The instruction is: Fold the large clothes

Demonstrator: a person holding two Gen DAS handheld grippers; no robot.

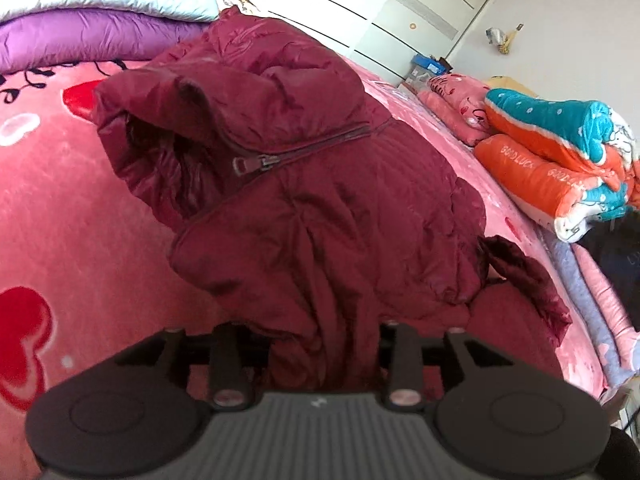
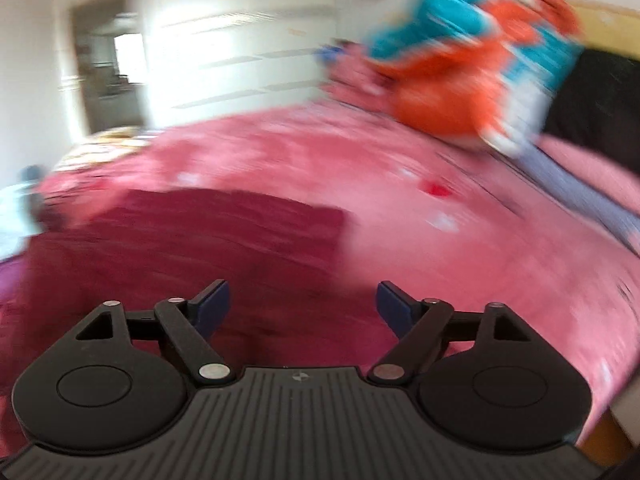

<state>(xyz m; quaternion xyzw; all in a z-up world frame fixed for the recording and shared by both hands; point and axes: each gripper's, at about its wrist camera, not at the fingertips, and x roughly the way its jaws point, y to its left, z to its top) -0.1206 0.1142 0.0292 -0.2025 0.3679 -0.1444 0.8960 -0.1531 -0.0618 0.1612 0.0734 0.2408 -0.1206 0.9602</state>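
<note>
1. Left gripper [image 1: 324, 344] at 6 o'clock, clamped on a bunched fold of the maroon jacket [image 1: 304, 184].
2. Jacket heaped mid-bed on the pink blanket [image 1: 60, 216], zipper [image 1: 296, 152] running toward 2 o'clock, hem edge trailing at 4 o'clock.
3. Right gripper [image 2: 303, 304] spread wide, holding nothing, above the jacket's flat edge; view blurred.
4. Bare blanket from 12 to 3 o'clock; folded quilts [image 2: 476, 60] at 1 o'clock.

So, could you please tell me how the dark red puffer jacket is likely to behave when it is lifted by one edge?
The jacket will probably sag and drape: the fabric caught in the left tool is already bunched in soft folds. Its puffy quilting suggests it is light for its bulk. The shiny shell may be slippery.
</note>
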